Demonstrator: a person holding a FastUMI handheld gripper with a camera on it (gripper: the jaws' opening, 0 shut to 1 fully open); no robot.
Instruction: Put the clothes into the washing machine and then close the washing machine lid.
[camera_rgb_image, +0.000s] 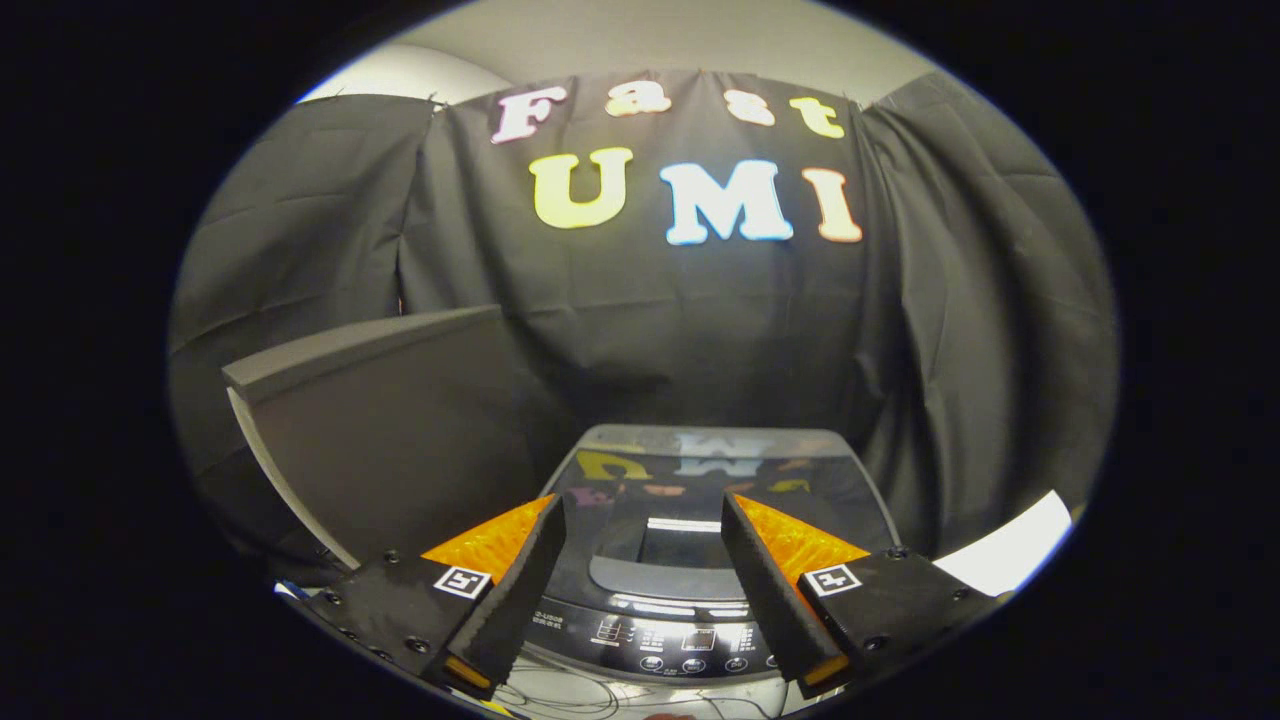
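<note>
While the jaws gape empty, the washing machine lies between them, lid down.

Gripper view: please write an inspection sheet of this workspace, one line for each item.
Surface: glossy closed lid of the washing machine, with reflections on it.
Job's things: washing machine just ahead of the fingers, lid down; control panel shows between the fingers. Clothes: nothing seen.
Clutter: a dark grey board stands tilted to the left of the machine; a white sheet lies to the right.
Grippers: gripper open, fingers apart above the machine front, holding nothing.
Cables: thin wires below the panel.
Surroundings: black cloth wall behind, pale ceiling above.
</note>
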